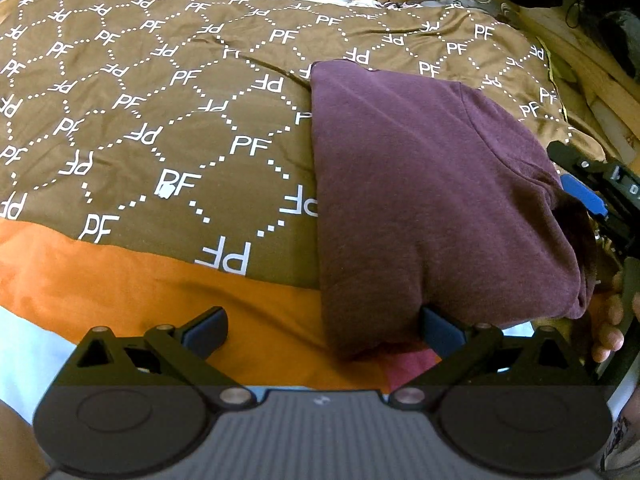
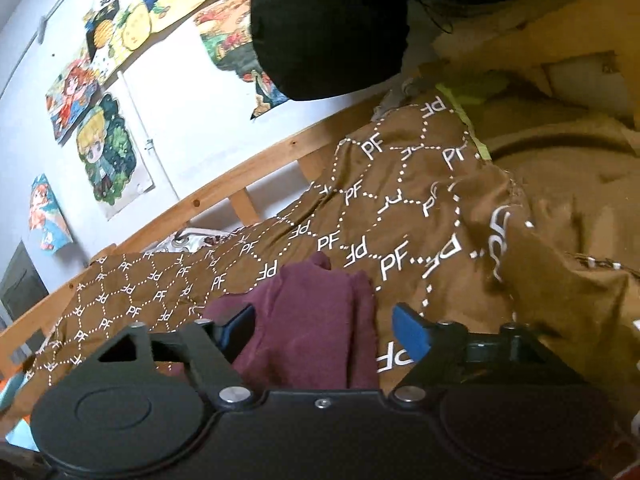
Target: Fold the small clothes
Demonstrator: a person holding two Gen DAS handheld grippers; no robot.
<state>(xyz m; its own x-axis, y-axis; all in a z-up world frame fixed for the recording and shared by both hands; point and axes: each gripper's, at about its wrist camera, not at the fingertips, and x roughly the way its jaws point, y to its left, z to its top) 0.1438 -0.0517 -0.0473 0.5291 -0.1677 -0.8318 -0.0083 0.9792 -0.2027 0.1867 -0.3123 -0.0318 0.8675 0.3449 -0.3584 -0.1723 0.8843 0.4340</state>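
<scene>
A maroon garment [image 1: 432,184] lies folded on the brown "PF" bedspread [image 1: 160,100], right of centre in the left wrist view. My left gripper [image 1: 324,330] is open wide at the garment's near edge; the cloth's corner lies between its fingers and against the right pad [image 1: 440,334]. In the right wrist view the same garment [image 2: 304,320] sits bunched between the fingers of my right gripper [image 2: 326,330]. The left pad [image 2: 240,326] is against the cloth, and a gap shows before the right pad [image 2: 410,334]. From the left wrist view, one blue pad [image 1: 582,198] of that gripper shows at the garment's right side.
An orange sheet [image 1: 120,280] borders the bedspread's near edge. A wooden bed rail [image 2: 200,196] runs along the far side, under a wall of drawings [image 2: 108,152]. A black bundle [image 2: 328,28] hangs over the bed's head end. A person's fingers [image 1: 608,332] show at the right.
</scene>
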